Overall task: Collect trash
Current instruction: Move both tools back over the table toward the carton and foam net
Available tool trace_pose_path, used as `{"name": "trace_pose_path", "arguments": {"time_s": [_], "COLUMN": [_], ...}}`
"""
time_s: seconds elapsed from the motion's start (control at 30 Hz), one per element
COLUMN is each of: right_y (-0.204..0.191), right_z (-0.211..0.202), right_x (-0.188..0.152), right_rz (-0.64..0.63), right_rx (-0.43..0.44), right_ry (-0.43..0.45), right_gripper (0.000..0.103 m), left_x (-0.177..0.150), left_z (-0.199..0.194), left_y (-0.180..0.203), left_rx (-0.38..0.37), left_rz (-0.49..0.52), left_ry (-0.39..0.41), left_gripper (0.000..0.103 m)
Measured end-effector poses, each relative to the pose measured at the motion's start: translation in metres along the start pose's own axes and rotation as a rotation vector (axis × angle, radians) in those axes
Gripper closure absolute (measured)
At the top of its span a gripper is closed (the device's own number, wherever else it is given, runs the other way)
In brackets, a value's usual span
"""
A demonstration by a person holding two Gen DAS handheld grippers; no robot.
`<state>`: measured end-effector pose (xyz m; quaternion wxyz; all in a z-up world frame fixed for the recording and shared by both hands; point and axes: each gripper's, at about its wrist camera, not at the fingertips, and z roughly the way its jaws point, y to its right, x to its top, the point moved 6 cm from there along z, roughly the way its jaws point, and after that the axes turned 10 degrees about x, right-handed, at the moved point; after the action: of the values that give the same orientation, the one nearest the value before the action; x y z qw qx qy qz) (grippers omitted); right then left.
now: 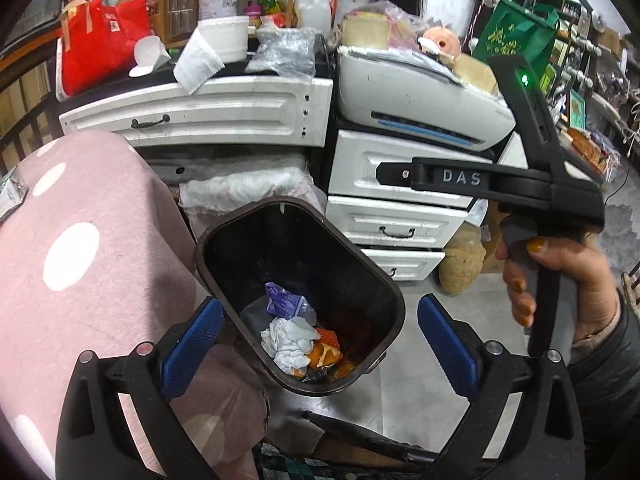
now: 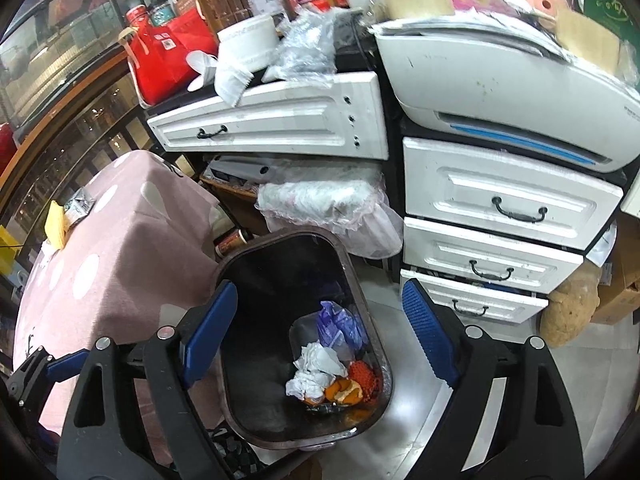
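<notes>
Glossy tiled floor point(image 2: 420, 412), dark rounded-rectangular bin point(image 2: 240, 400), crumpled paper point(image 2: 316, 372)

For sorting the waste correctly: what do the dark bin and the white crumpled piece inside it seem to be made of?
Bin: probably hard plastic, dark and glossy, since its smooth wall reflects light. White crumpled piece: likely tissue or thin paper, matte with soft creases, though thin plastic film is possible.

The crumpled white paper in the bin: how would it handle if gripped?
The crumpled white paper looks light and soft, so it would probably crush under the pads. It lies loose on the other scraps in the dark bin, so it should lift freely.
</notes>
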<state>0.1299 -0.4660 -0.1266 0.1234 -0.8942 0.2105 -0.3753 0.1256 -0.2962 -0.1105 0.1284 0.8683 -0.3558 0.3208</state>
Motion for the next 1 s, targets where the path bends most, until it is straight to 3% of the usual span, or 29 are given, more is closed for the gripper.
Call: {"name": "trace_pose_path", "arguments": {"time_s": [0.3,0.47,0.7,1.0], "right_y": [-0.064,-0.116,-0.181,-0.244], "right_z": [-0.006,0.002,0.022,0.049], "right_x": [0.008,0.006,0.0,0.002], "right_rz": [-0.122,-0.222,-0.325,-0.396], "right_rx": [0.086,0.161,0.248,0.336], "right_ry": [0.031,0.017,-0.026,-0.067], "right_gripper": [0.014,0.013,0.013,0.013], "left_x": [0.007,0.007,0.002,-0.026], "left_z": [-0.034,-0.049,-0.065,-0.076], "left_y": [-0.035,-0.066,-0.13,-0.231], "left_rx": [0.042,0.107,0.216,0.365], "left_rz": [-0.066,-0.106,-0.207,-0.346], "left_ry": [0.067,0.096,0.11,0.061], "left_gripper": [0.006,0.006,0.006,0.006]}}
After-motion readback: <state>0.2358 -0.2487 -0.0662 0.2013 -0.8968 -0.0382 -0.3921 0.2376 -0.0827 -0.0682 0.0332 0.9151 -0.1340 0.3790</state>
